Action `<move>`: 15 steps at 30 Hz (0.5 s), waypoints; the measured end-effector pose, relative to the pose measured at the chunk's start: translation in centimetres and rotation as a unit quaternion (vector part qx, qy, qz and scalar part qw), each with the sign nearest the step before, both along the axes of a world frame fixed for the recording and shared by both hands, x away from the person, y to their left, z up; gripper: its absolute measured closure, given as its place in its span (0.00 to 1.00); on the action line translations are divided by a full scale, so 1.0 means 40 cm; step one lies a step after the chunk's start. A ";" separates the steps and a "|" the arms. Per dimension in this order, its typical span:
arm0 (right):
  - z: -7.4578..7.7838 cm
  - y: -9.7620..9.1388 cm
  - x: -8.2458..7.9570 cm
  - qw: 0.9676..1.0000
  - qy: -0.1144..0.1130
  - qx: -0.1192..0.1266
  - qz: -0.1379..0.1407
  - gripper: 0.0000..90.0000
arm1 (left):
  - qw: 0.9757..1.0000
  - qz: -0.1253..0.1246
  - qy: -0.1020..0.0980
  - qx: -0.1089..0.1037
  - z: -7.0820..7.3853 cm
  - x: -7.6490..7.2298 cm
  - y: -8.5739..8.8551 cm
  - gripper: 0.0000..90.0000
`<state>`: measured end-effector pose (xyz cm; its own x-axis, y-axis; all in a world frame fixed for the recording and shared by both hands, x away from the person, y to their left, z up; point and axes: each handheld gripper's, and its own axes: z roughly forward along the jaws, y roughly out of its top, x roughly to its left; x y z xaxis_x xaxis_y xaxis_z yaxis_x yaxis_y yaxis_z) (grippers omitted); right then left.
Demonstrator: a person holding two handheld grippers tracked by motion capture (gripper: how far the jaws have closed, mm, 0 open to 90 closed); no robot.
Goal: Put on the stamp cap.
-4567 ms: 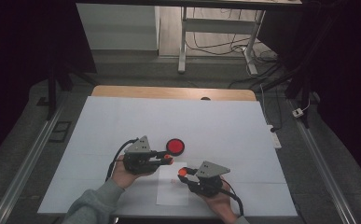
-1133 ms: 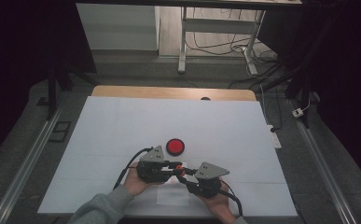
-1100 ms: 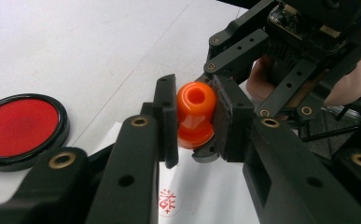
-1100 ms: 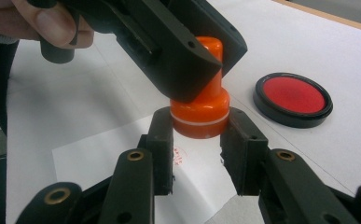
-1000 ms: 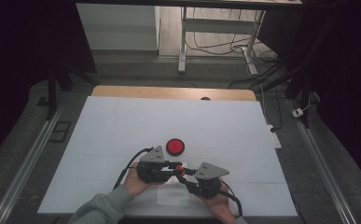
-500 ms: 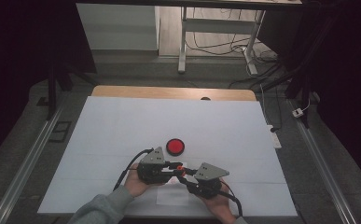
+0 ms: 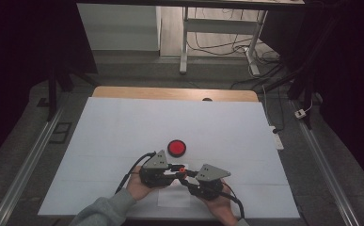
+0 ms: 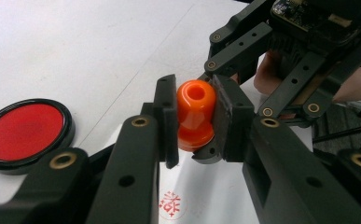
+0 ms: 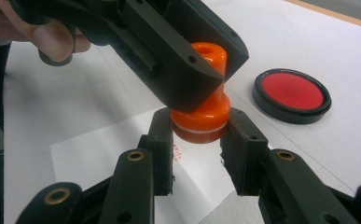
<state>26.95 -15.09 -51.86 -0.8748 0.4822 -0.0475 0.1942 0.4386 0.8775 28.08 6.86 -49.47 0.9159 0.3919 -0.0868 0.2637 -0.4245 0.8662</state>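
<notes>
Item: orange stamp (image 8: 195,114), waisted plastic body with a hollow top, held upright just above a white paper sheet (image 9: 89,158) on the white table cover (image 7: 123,122). Left gripper (image 8: 194,116): jaws clamped on the upper knob of the stamp, pads pressing both sides. Right gripper (image 9: 197,135): jaws closed against the wider lower base of the same stamp, one pad on each flank. Both grippers meet tip to tip at the near middle of the table in the high view. Red ink pad (image 7: 176,147): round, black-rimmed, lid off, lying just beyond the grippers. Red stamp mark (image 8: 172,205): printed on the sheet below the stamp.
</notes>
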 end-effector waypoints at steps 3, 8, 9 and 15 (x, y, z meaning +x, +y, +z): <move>-0.003 0.001 0.000 1.000 0.002 0.003 0.001 0.72 | 1.000 -0.001 -0.001 0.004 0.000 -0.001 -0.001 0.80; -0.002 0.001 -0.001 1.000 0.000 -0.003 0.000 0.72 | 1.000 -0.001 0.000 0.005 0.000 -0.001 -0.001 0.80; -0.002 0.001 0.000 1.000 0.001 -0.003 0.000 0.72 | 1.000 0.000 0.000 0.005 0.000 -0.001 -0.001 0.80; -0.003 0.000 0.001 1.000 0.000 -0.003 0.003 0.71 | 1.000 0.000 0.001 0.006 0.001 -0.001 -0.002 0.80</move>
